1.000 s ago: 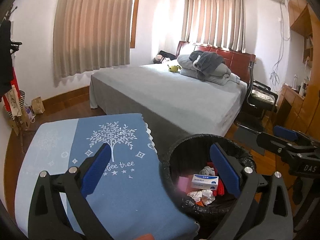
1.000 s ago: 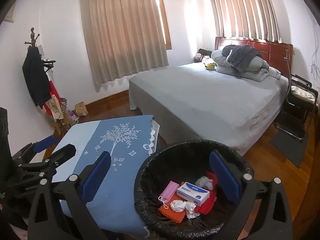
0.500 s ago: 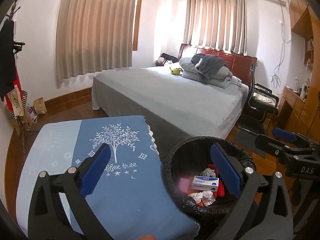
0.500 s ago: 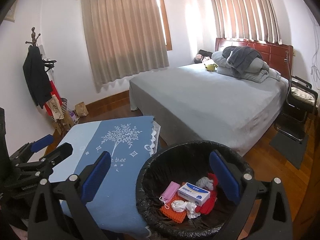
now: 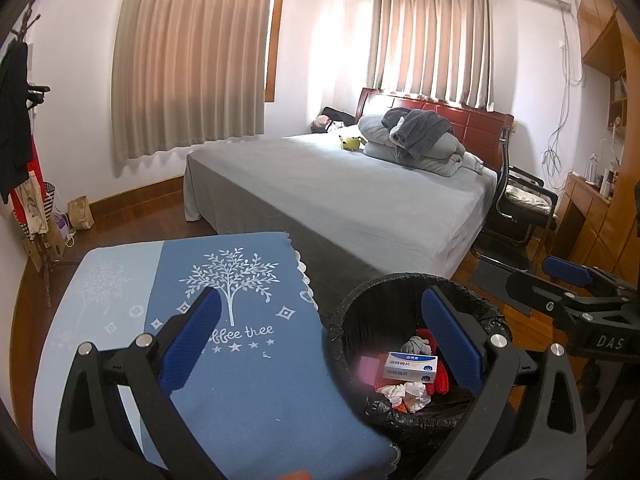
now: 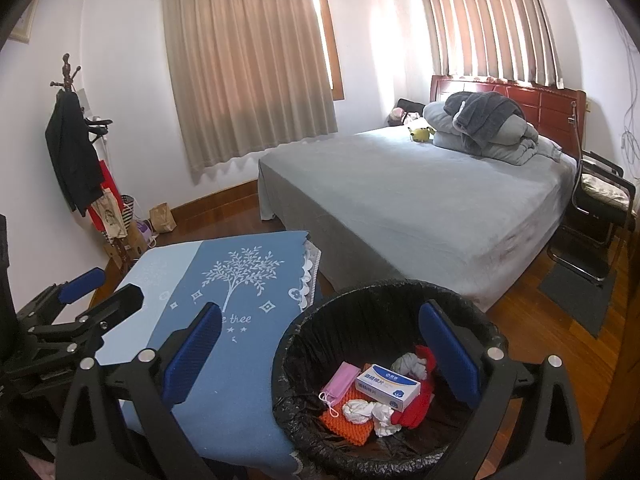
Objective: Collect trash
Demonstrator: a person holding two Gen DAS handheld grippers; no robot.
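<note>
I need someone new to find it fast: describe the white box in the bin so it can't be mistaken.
Beside the blue tablecloth stands a black-lined trash bin. Inside, on top of the pile, lies the white box, flat, with blue print. It is the only rigid, rectangular item there; its neighbours are a pink mask, crumpled white tissues and red cloth.

Soft daylight glows through curtains; fisheye edges bend.

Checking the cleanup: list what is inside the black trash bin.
Inside the trash bin: white box, pink mask, orange mesh piece, crumpled tissues, red item, grey wad. Anything beneath them is covered.
</note>
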